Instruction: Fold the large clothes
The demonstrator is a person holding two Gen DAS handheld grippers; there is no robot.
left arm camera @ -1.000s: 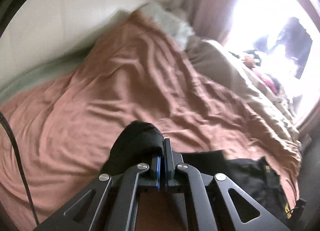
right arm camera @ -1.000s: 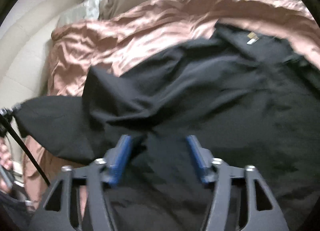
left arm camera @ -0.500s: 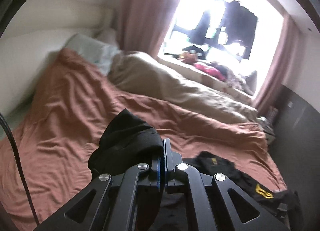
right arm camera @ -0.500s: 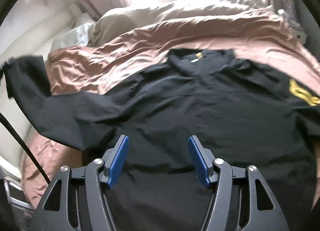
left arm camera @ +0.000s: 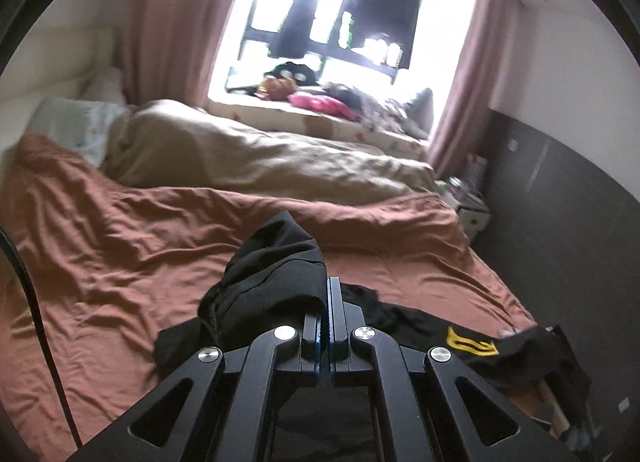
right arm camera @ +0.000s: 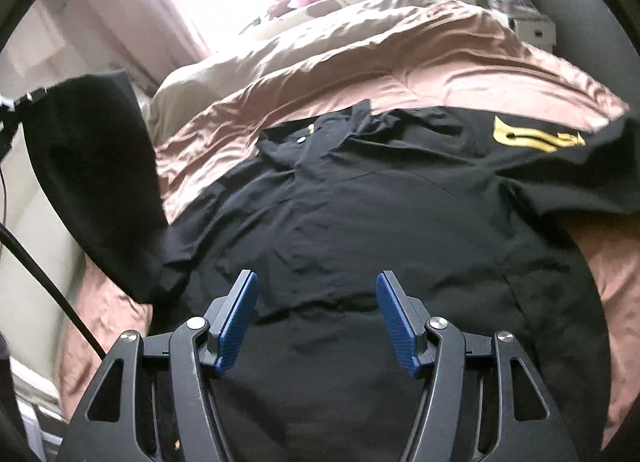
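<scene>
My left gripper (left arm camera: 329, 294) pinches a sleeve of the black shirt (right arm camera: 380, 230), lifted above the brown bedspread (left arm camera: 120, 262); my right gripper (right arm camera: 316, 318) hangs wide apart over the shirt spread on that bedspread.

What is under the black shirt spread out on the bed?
The black shirt lies on the rust-brown bedcover, which shows around its collar and sides. Whatever sits beneath the shirt's middle is covered. The left tongs hold one sleeve up.
</scene>
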